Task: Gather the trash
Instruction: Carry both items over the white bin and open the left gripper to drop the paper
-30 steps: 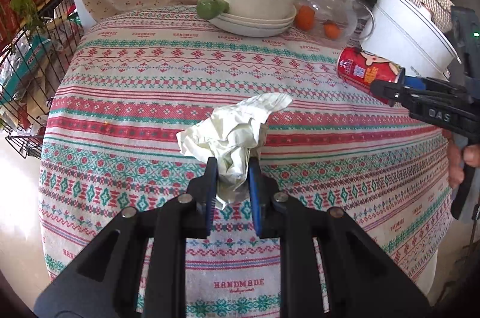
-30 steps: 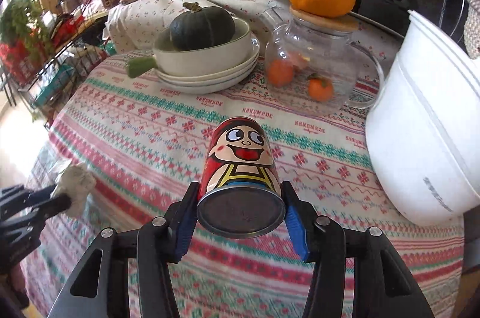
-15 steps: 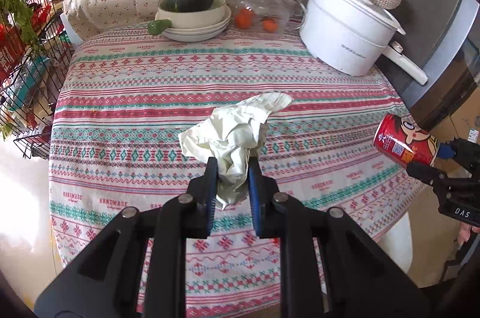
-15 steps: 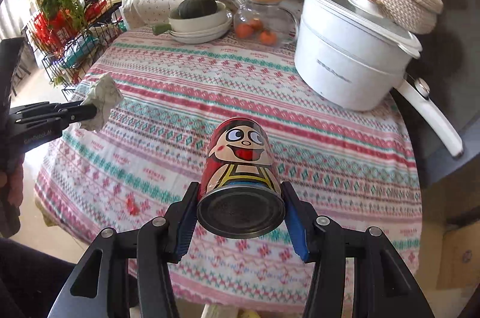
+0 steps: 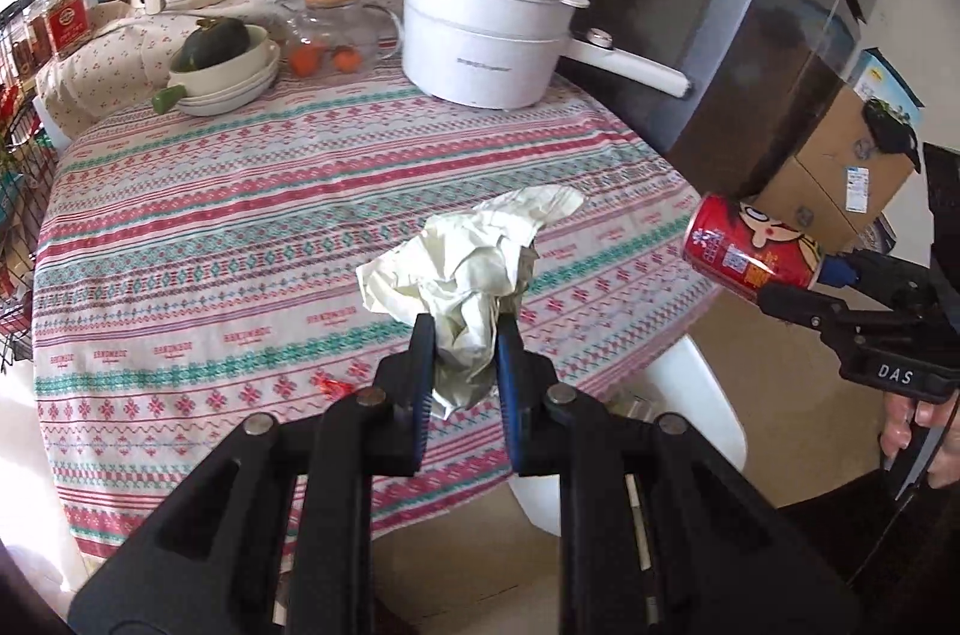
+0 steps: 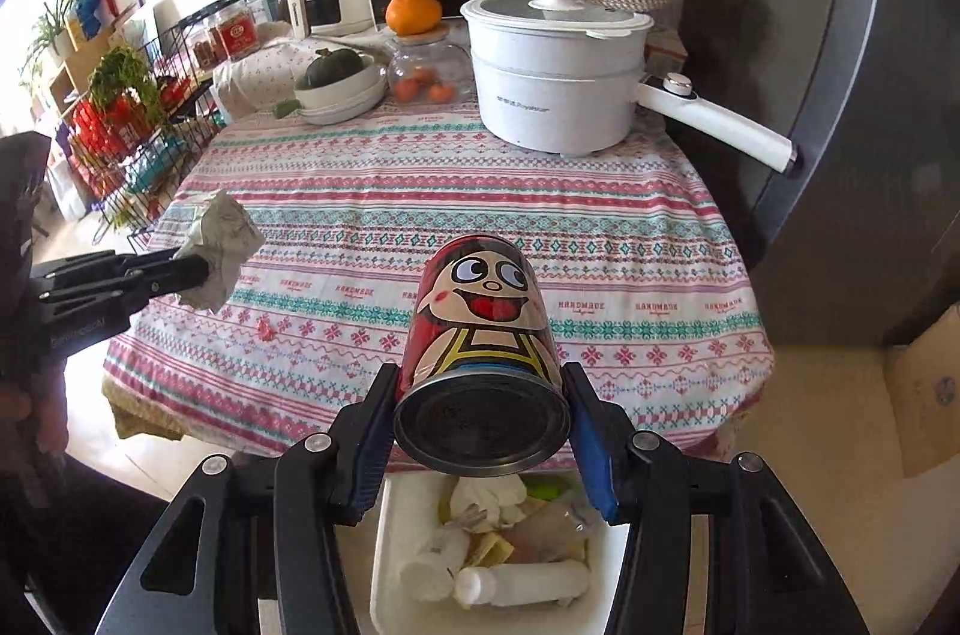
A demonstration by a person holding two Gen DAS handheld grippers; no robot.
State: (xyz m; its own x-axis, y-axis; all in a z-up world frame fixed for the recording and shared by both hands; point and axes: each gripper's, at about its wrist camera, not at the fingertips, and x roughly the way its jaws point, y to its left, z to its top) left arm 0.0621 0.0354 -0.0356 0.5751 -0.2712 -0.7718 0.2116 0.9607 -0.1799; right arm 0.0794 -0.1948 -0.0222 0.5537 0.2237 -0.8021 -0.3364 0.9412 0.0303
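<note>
My left gripper (image 5: 461,344) is shut on a crumpled white paper (image 5: 474,263) and holds it in the air above the near edge of the table (image 5: 240,227). It also shows in the right wrist view (image 6: 222,248). My right gripper (image 6: 480,395) is shut on a red cartoon can (image 6: 483,335), held on its side directly above a white trash bin (image 6: 480,557) on the floor. The can also shows in the left wrist view (image 5: 750,248), off the table's right edge. A small red scrap (image 6: 264,329) lies on the tablecloth near the front.
At the table's back stand a white pot (image 6: 555,89) with a long handle, a glass jar of oranges (image 6: 423,74), and bowls holding a green squash (image 6: 339,80). The bin holds bottles and paper. A wire rack (image 6: 138,143) is left, cardboard boxes (image 5: 840,179) right.
Both grippers have pulled back from the table toward its near edge. The can went from over the table to above the trash bin. The paper stayed gripped.
</note>
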